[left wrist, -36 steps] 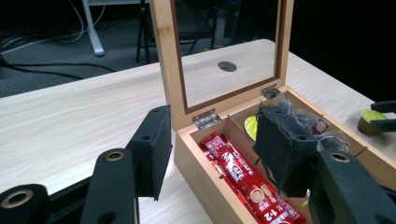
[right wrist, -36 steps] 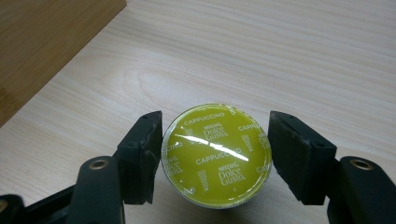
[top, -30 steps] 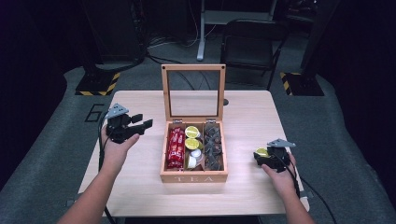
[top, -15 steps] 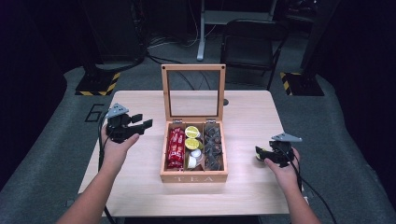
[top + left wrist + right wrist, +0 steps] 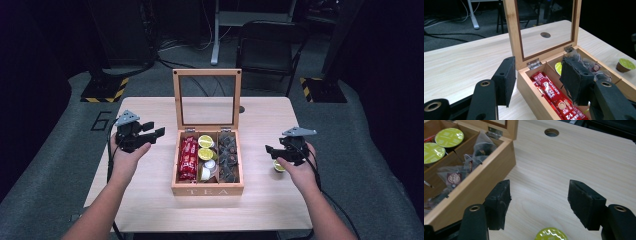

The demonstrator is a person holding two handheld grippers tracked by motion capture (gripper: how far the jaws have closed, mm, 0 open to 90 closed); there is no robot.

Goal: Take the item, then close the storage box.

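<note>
A wooden tea box [image 5: 207, 190] stands mid-table with its glass lid upright. It holds red coffee sticks [image 5: 188, 159], green-lidded capsules [image 5: 205, 141] and dark tea bags [image 5: 229, 156]. One more green capsule [image 5: 278, 166] sits on the table right of the box. My right gripper [image 5: 272, 151] hovers just above it. Its jaws are open and have just been closing a little, with nothing between them. The capsule [image 5: 551, 235] lies on the wood below my right gripper [image 5: 540, 187]. My left gripper [image 5: 152, 130] is open and empty, held still left of the box [image 5: 534, 100].
The box's raised lid [image 5: 206, 100] stands at the back of the box. A round cable hole [image 5: 551, 132] lies in the tabletop behind it. Bare wood [image 5: 150, 200] runs along the table's front edge. A chair [image 5: 267, 47] stands beyond the far edge.
My right gripper has lifted off the table, and the green capsule stays on the wood beneath it. The left gripper has not moved.
</note>
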